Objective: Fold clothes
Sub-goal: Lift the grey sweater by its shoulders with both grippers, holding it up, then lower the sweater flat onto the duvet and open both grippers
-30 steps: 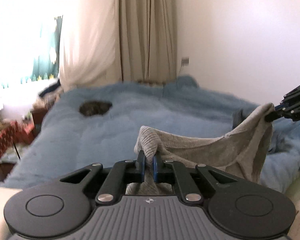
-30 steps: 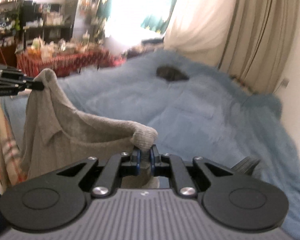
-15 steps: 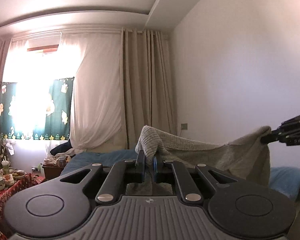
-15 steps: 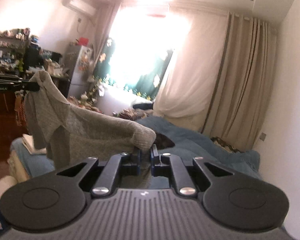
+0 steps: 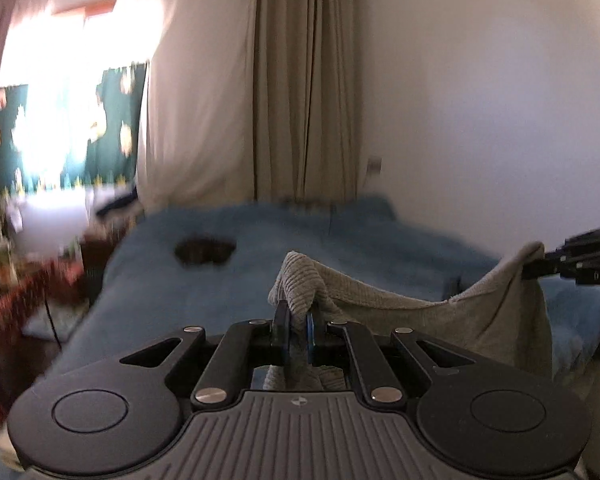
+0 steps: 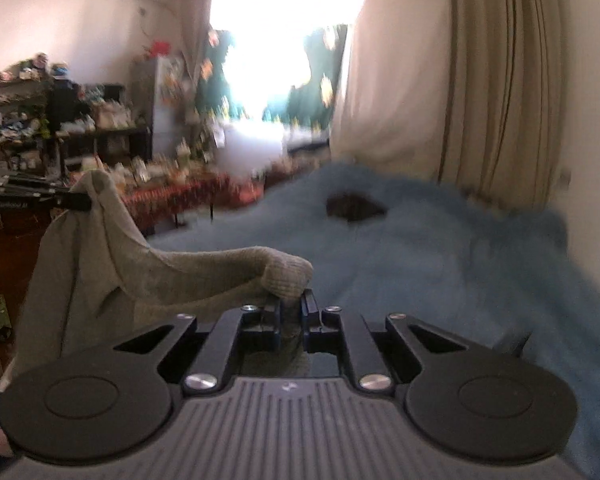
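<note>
The left hand-held gripper (image 5: 296,326) was clamped on a bunched ribbed corner of the knit (image 5: 400,308), a grey garment that hung in the air over the bed (image 5: 360,248), sagging in a shallow curve toward the right hand-held gripper (image 6: 290,314), which was pinched tight on another ribbed corner. Judging by that sag and the loose drape below each grip, the knit was soft and limp with some weight to it, not slippery, and unlikely to be harmed by a firm pinch; it would stretch rather than hold a line, so the ribbed hems or cuffs seemed the sound places to hold it. No container showed in either view; only a dark patch (image 5: 205,251) lay on the bed, too blurred to identify.
</note>
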{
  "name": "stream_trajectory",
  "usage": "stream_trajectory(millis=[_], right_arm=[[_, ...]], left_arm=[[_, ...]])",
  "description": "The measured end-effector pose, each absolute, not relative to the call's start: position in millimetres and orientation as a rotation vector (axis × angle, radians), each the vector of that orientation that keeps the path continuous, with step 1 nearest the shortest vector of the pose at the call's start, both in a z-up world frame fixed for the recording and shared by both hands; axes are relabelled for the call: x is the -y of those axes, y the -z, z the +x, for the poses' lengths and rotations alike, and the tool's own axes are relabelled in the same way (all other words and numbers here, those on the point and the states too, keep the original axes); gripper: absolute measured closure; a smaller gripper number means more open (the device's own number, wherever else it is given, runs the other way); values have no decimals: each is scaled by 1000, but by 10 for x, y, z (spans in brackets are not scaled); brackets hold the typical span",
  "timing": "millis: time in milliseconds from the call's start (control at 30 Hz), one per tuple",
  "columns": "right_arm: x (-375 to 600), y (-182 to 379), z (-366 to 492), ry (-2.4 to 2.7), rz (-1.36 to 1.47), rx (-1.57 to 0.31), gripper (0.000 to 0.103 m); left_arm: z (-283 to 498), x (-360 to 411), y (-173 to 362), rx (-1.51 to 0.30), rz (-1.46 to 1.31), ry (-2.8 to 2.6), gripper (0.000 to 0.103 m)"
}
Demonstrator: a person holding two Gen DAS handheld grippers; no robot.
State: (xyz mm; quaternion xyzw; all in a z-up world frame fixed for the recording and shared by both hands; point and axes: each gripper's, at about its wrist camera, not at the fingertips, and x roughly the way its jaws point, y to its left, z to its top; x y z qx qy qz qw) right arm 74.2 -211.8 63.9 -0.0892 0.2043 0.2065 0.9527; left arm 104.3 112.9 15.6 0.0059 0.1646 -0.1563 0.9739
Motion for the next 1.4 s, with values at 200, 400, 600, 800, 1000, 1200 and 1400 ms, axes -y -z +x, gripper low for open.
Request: stream_trajectory(millis=[200, 400, 600, 800, 1000, 1200, 1400], right_arm=[[2332, 484, 2021, -364, -73, -641, 93], [2437, 1209, 3089, -328, -47, -766, 93], [2509, 1678, 4025, -304, -23, -856, 94], [2290, 1633, 4668, -277, -32, -871, 94], [2125, 1471, 5300, -230, -55, -878, 94], [2005, 1843, 5847, -219, -80, -959, 92], [2201, 1820, 5785, -270, 37, -930, 62]], left_arm=[[2209, -1048, 804, -602, -48, 257, 96], [3059, -894, 1317, -727, -29, 219, 96], [3662, -847, 1641, -830, -27, 214, 96], [4068, -845, 1625, -832, -38, 192, 96], [4753, -859, 1551, -860, -41, 162, 96], [5277, -811, 1988, -972, -21, 125, 93], [5240, -941, 1996, -990, -86, 116, 60]])
